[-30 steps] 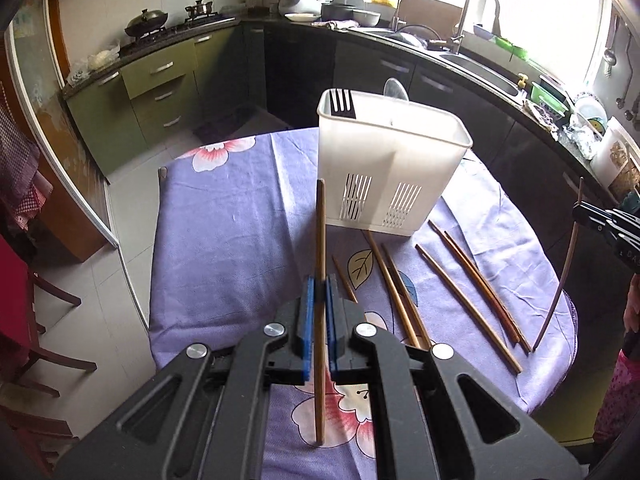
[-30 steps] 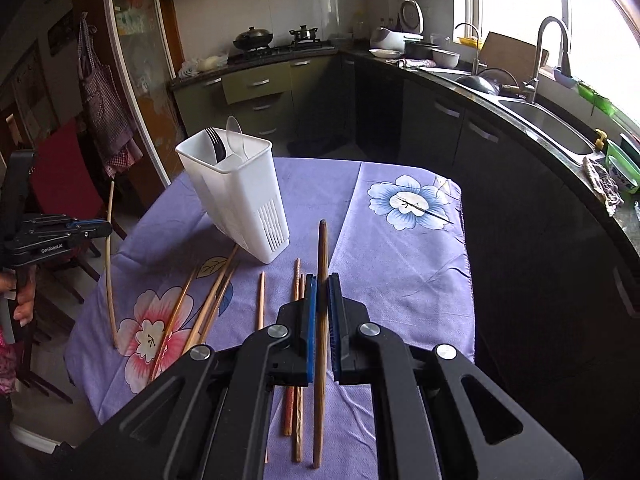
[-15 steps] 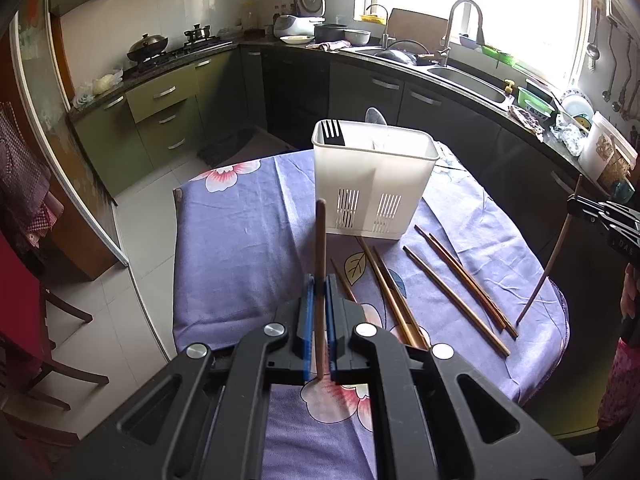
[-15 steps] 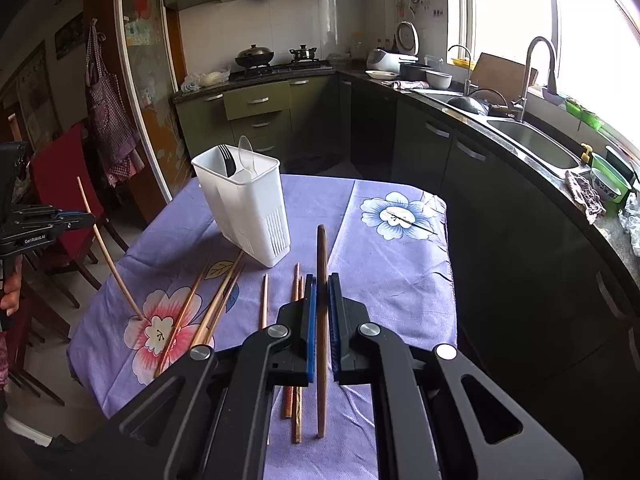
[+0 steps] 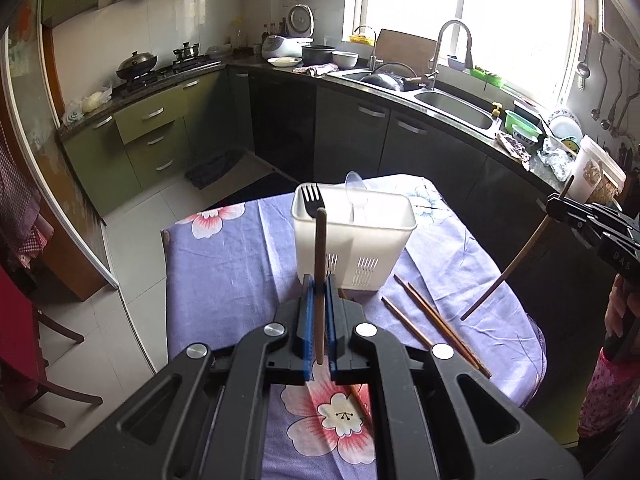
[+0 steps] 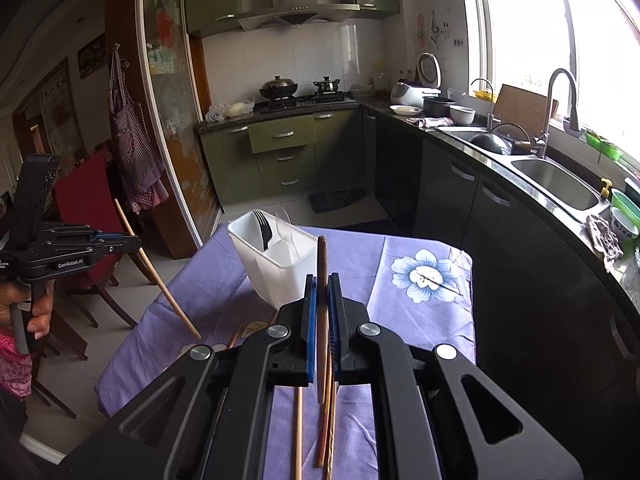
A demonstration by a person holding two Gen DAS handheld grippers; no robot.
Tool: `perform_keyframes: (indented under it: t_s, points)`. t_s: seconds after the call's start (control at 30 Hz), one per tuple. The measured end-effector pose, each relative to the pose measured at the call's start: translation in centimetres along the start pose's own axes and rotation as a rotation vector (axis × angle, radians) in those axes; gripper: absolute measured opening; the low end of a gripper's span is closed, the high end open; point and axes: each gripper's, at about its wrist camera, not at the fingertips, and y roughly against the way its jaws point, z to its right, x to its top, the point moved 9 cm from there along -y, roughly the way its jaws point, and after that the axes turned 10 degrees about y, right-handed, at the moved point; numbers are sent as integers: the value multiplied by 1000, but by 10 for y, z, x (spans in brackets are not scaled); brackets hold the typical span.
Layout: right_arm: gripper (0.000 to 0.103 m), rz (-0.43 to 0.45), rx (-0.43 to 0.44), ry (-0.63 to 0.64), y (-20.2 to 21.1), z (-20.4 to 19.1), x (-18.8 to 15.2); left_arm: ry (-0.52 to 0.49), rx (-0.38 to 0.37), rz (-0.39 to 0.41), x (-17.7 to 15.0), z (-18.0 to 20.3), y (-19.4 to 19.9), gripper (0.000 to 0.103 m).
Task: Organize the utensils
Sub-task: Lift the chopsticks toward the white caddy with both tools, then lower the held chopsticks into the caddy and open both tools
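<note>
- Our left gripper held one chopstick tight between its blue jaws, up in the air in front of the white holder.
- Our right gripper squeezed another chopstick, near the holder's right side.
- More chopsticks lay on the purple cloth beside the holder.
- A black fork and maybe a clear spoon stood inside the holder.

Home kitchen. Evidence: gas hob with wok and pot under a range hood, green drawer cabinets, steel sink with tall faucet below a bright window, rice cooker on the counter, apron hanging by the door, dining table with purple floral cloth.
</note>
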Motion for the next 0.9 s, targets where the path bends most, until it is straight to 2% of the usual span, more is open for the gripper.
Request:
perform_keyframes:
  t_s: [0.17,0.37,0.53,0.7,0.9]
  points:
    - [6,68,17,19,12,-5,49,-18,2,66,46,13,19,6]
    - [6,181,40,-5,24,2,110,-14,-20,193,107,30,46,6]
    - [6,247,34,-8,17,6,154,-13,-7,274,144,39,39,6]
    - [6,225,7,2,-25,1,172,3,17,235,148,37,-15,6]
    - [6,109,25,1,-97,-8,145,5,51,151,127,27,-72,6]
